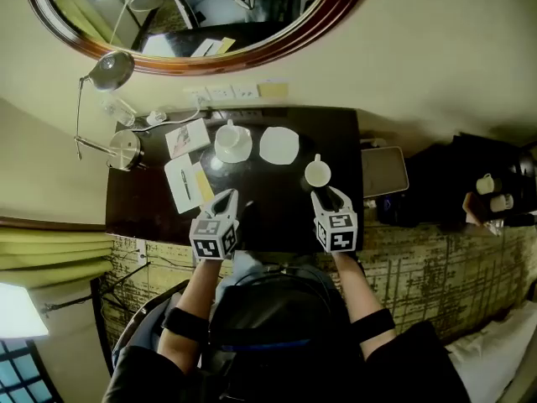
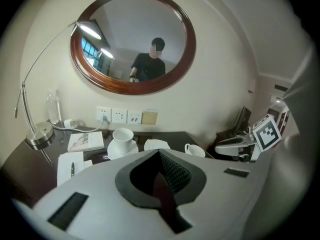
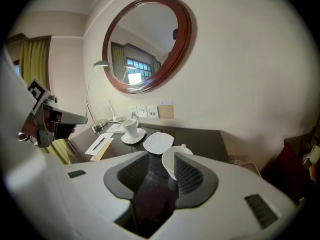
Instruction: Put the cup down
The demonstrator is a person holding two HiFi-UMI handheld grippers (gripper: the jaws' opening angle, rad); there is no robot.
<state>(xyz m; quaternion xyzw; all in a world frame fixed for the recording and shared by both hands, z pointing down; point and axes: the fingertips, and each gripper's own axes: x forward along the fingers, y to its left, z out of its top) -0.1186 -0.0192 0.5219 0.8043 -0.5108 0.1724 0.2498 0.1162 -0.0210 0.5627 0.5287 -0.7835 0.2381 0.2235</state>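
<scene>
The right gripper (image 3: 156,163) has its jaws apart with a clear gap between the pads, and nothing is clamped in them. Just past its tips stands the white cup (image 3: 171,160), upright on the dark desk (image 1: 277,218) and partly hidden behind the right-hand jaw. The pads are not pressing on it. From the head view the cup sits toward the desk's right side, just beyond that gripper's nose.

Over on the left, the left gripper (image 2: 159,157) has its jaws together and is empty. It hangs above the near edge of the desk, level with its partner.

Further out, an empty white saucer (image 1: 278,145) lies just left of the cup and a little farther back. Left of that, a second cup (image 1: 232,138) stands on its own saucer. A notepad with a pen (image 1: 179,184) lies near the left gripper, with a booklet (image 1: 187,138) beyond it. A desk lamp (image 1: 113,70) stands at the far left corner, wall sockets (image 1: 222,93) run along the wall, and a round wood-framed mirror (image 1: 277,53) hangs above.
</scene>
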